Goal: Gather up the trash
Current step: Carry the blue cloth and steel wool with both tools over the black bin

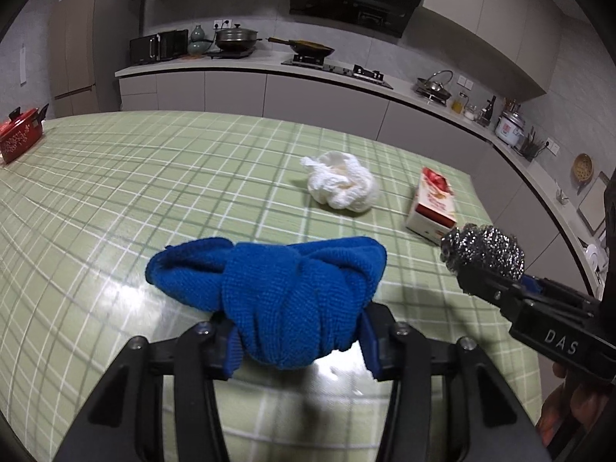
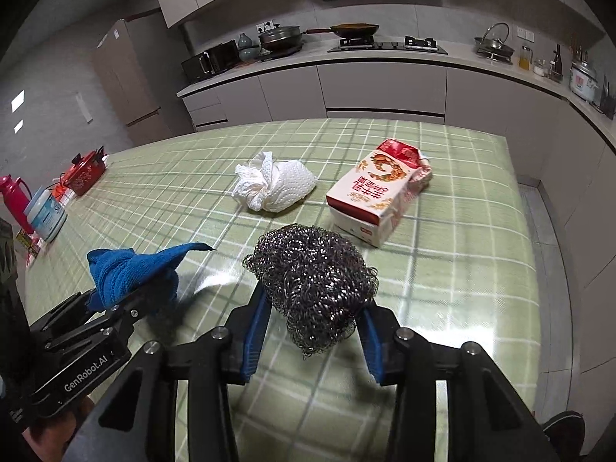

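Observation:
My left gripper is shut on a bunched blue cloth and holds it over the green checked table. The cloth and left gripper also show at the left of the right wrist view. My right gripper is shut on a steel wool scrubber above the table; the scrubber shows at the right of the left wrist view. A crumpled white paper towel and an opened red-and-white carton lie on the table beyond both grippers.
A red pot sits at the table's far left edge, with a red bottle and a white tub nearby. The kitchen counter with pans and a stove runs behind the table.

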{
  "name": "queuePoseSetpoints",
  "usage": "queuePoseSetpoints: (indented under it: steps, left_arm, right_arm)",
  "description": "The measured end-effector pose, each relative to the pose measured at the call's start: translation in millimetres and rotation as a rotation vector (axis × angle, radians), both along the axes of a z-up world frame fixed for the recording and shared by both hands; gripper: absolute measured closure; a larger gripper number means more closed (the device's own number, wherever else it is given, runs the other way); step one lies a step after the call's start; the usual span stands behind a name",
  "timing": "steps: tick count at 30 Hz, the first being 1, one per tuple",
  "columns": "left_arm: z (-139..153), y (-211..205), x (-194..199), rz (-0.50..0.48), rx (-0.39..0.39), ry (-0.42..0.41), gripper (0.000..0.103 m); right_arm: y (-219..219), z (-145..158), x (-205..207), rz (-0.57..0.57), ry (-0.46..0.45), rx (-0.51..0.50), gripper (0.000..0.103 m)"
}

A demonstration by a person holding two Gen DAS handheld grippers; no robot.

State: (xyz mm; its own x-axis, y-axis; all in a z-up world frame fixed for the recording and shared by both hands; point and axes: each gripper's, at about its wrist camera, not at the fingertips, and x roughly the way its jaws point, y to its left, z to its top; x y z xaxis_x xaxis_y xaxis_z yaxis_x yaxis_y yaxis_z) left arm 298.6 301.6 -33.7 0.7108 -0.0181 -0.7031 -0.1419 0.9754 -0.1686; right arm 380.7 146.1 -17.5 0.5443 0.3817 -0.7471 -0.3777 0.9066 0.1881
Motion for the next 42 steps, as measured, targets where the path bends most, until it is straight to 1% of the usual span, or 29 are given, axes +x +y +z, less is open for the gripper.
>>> queuePoseSetpoints:
  steps: [8,18,23,32,37,42]
  left_arm:
    - [9.1,-26.5,-27.9,-0.004,0.01,-0.02,0.053]
    - [16.0,-75.4,-58.7,-0.035,0.005,-0.03,0.053]
    - [22.5,-116.5,-71.8,-0.086,0.009,-0.043,0.053]
    - [30.2,-199.4,-91.5,-0.181,0.014,-0.055,0.053]
    - [32.2,-243.5,-105.2,-0.229,0.015,-0.059,0.053]
    - [26.9,-285.9,-113.4,-0.277,0.009,-0.051,0.053]
  right_arm:
    - [-30.0,11.7,-31.7,-0.002,-0.008,0.016,0.057]
    - [-92.7,32.0,-73.3,-0.046,-0.036,0.026,0.057]
    - [-137.6,42.4,-94.4,-0.093,-0.052,0.031,0.057]
    - [-220.6,50.7,-129.6,-0.171,-0.065,0.031,0.057]
    - [-272.6,50.1,-153.2,-0.222,-0.065,0.022,0.057]
    - [-324.0,45.2,-173.1,-0.279,-0.058,0.009,0.057]
